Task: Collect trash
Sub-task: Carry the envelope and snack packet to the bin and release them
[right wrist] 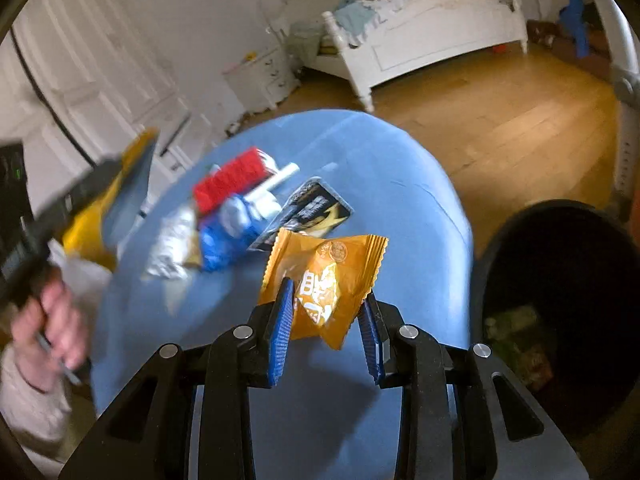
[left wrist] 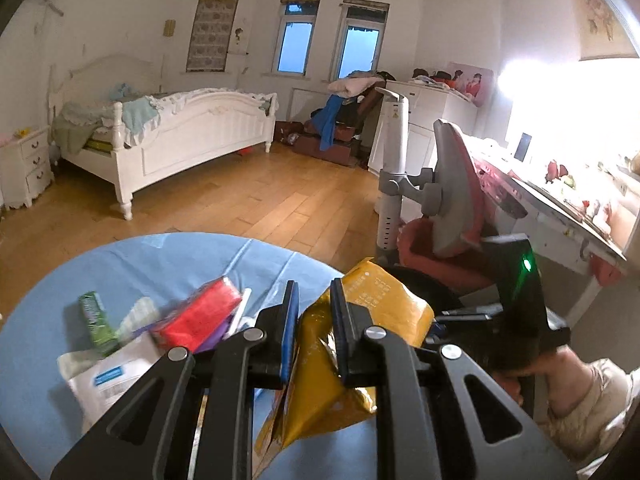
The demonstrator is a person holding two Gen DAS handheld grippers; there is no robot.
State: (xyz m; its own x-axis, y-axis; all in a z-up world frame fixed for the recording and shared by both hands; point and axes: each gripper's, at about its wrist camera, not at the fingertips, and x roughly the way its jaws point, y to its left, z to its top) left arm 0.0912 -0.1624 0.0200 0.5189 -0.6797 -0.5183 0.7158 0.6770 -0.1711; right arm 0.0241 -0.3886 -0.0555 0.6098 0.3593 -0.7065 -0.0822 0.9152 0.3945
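The right gripper [right wrist: 326,322] has its fingers [right wrist: 280,336] part open but closed in on an orange snack wrapper [right wrist: 326,276], pinched by its lower edge so its long side runs across the gap and its top stands up away from the pads. From there the black bin [right wrist: 560,304] lies just to the right, below the rim of the blue bench [right wrist: 400,184], mouth open; this hand is the nearer one. The left gripper [left wrist: 314,320] is nearly closed on a crumpled gold wrapper [left wrist: 372,304], held above the bench. More litter, a red packet [right wrist: 236,176] among it, lies further out, though blur makes it hard to sort.
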